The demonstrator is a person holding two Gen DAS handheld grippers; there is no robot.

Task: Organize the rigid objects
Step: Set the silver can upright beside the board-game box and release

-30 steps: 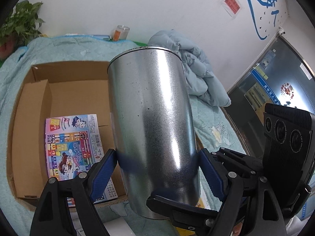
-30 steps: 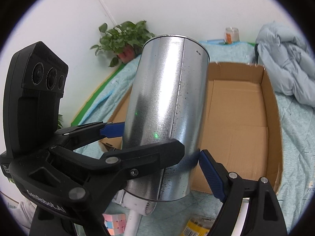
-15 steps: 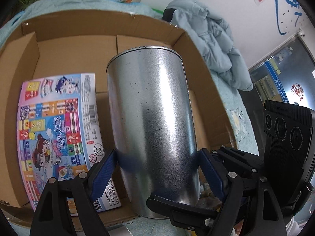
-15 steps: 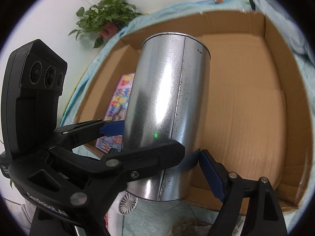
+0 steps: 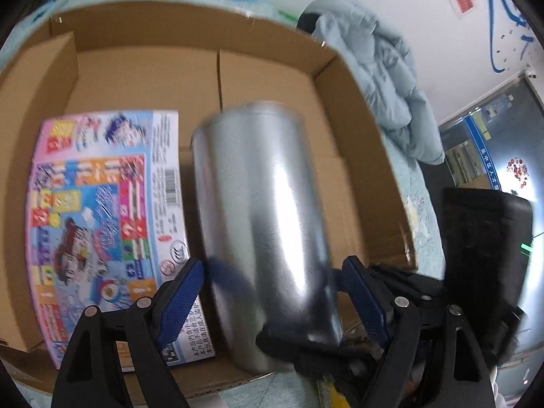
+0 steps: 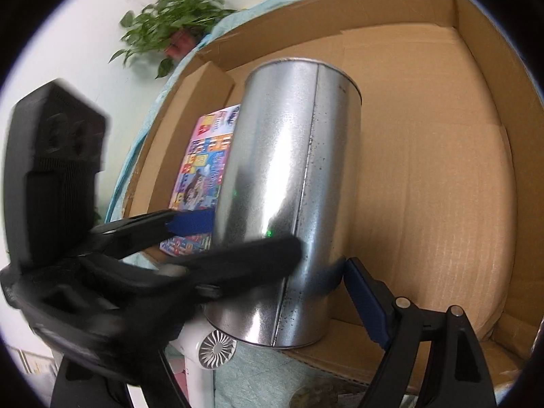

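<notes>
Gripping a tall shiny galvanised-metal cylinder (image 5: 261, 224) from both sides, left gripper (image 5: 272, 292) & right gripper (image 6: 278, 248) w/ jaws wide, clamped on it, over the brown cardboard box (image 6: 442, 170), probably for stowing beside a colourful flat game box (image 5: 102, 217).

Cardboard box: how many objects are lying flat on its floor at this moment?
1. A colourful game box lies flat on the left side of the cardboard box. The metal can, between both grippers, may hide something behind it.
</notes>
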